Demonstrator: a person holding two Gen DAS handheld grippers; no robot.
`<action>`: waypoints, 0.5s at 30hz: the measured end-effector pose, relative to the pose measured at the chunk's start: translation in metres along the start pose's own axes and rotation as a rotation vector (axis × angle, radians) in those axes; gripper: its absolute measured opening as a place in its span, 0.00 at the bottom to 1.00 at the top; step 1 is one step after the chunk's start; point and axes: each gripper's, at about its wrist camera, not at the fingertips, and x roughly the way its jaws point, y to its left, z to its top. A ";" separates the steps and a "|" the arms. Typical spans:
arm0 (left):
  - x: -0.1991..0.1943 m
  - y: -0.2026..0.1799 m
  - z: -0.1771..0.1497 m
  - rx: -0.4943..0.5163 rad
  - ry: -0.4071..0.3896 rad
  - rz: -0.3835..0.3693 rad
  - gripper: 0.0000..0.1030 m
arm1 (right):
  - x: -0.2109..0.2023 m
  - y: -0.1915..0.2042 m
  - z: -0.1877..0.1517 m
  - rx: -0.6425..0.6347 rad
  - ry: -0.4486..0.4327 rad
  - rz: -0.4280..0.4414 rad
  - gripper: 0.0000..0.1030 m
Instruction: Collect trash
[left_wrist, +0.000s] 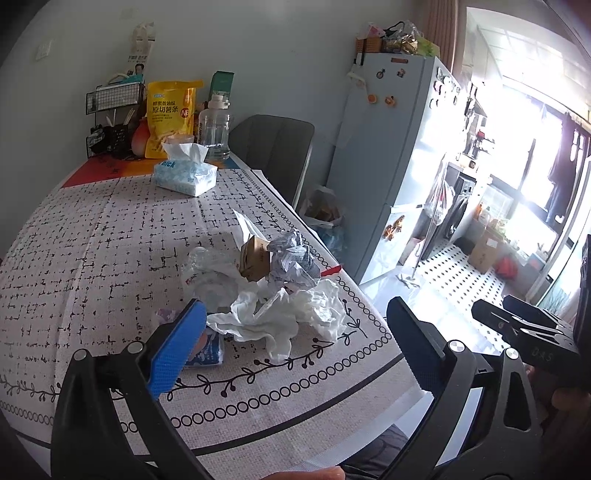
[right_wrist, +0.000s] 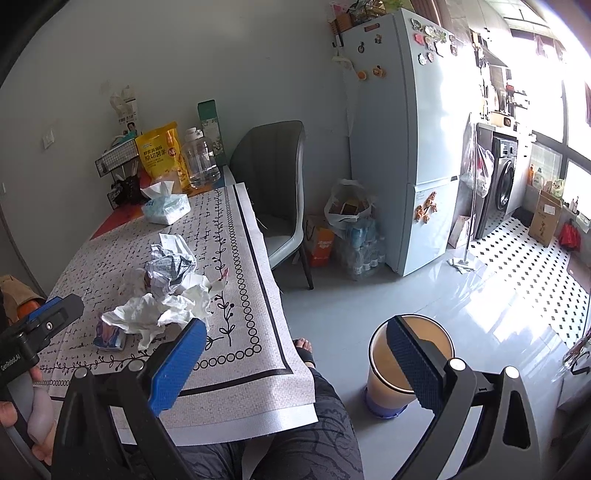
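1. The left gripper (left_wrist: 295, 343) hangs wide apart and empty over the bench's (left_wrist: 110, 236) near right corner.
2. The right gripper (right_wrist: 295, 354) is just as wide, holding nothing, out past the bench's right edge.
3. The trash pile (left_wrist: 273, 291), crumpled tissue and paper, lies by that right edge.
4. Nothing looks collected yet; next, I'd say, close on the tissue and carry it to the bin (right_wrist: 380, 380) on the floor.

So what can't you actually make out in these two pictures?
- Small blue printed packet: left wrist view, mostly hidden behind the blue finger pad.
- Tan round bin on the floor: right wrist view, inside blocked by the gripper finger.
- Brown cardboard box: print too small to read.
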 end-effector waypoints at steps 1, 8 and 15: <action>0.000 0.000 0.000 -0.001 0.000 0.000 0.94 | 0.000 0.000 0.000 0.000 0.001 0.001 0.93; -0.001 0.002 -0.004 -0.014 -0.004 -0.001 0.94 | -0.001 0.000 -0.001 -0.003 0.007 0.002 0.93; -0.002 0.005 -0.004 -0.029 -0.002 -0.011 0.94 | -0.004 0.000 0.001 -0.004 0.001 -0.003 0.93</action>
